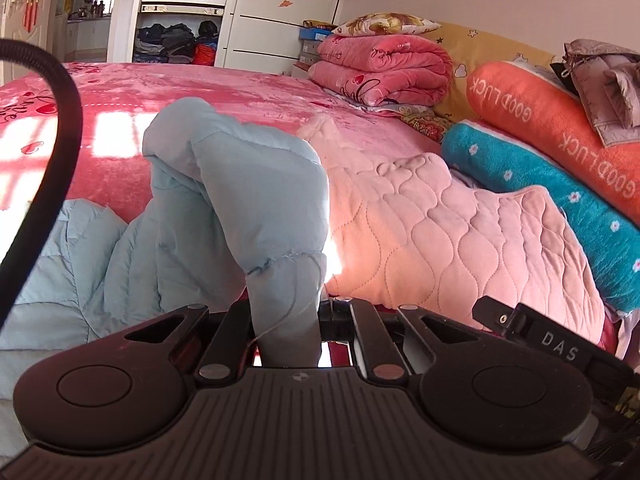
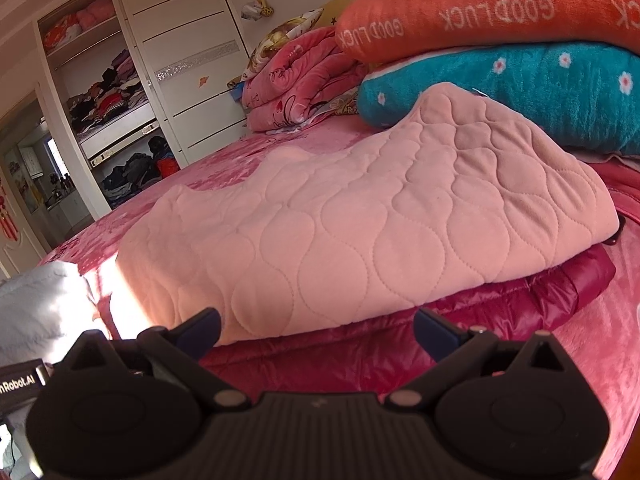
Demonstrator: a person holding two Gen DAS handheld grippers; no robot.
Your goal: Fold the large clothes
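Note:
A light blue padded jacket [image 1: 240, 184] lies bunched on the pink bed cover [image 1: 200, 92]. One cuff end of it rises up between the fingers of my left gripper [image 1: 288, 314], which is shut on that cuff. The same jacket shows at the left edge of the right wrist view [image 2: 36, 300]. A folded pale pink quilted garment [image 2: 380, 208] rests on a shiny magenta puffer jacket [image 2: 400, 344]. My right gripper [image 2: 316, 330] stands open just in front of that pile, with nothing between its blue fingertips [image 2: 200, 330].
An orange "GOOD LUCK" bolster [image 1: 560, 120] and a teal flowered pillow [image 1: 540, 192] line the right side. Folded pink blankets [image 1: 380, 68] sit at the far end, with a grey jacket [image 1: 600, 88] on the bolster. A wardrobe [image 1: 180, 20] stands behind, and a black cable [image 1: 60, 140] hangs left.

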